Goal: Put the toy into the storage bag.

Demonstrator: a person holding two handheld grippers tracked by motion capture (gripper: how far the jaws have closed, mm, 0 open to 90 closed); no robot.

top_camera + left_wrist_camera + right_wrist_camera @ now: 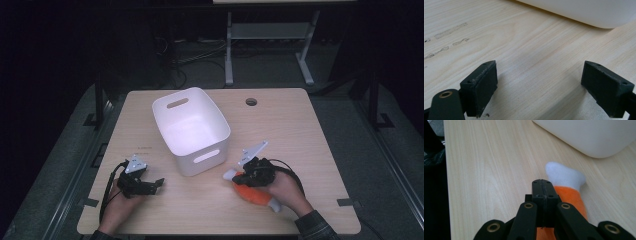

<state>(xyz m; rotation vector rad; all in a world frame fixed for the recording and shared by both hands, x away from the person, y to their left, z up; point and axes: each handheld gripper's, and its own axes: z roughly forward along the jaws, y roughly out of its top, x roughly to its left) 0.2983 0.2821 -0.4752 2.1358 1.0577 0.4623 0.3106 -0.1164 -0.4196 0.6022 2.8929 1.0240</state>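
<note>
While your right hand-held gripper [248, 176] sits low over the orange and white plush toy [255, 194] near the table's [300, 130] front edge, right of centre, its jaws are pressed together with no gap between them in the right gripper view. The toy [570, 192] lies under and just past those jaws, white end pointing toward the white bin [192, 129]. I cannot tell whether any of the fabric is caught between the jaws; from the pictures they look simply closed above it, which suggests you have either not taken hold yet or only have a thin pinch.

Your left hand-held gripper [150, 184] rests near the front left corner, jaws spread wide over bare wood, with nothing between them in the left gripper view [541, 87]. It points toward the bin's near wall [584, 12], likely parked there out of the way yet close enough to steady the bin if needed.

The bin stands open-topped at the middle of the table, just beside the toy's white tip. That short gap makes a lift and drop into it the sensible next move for your right hand.
</note>
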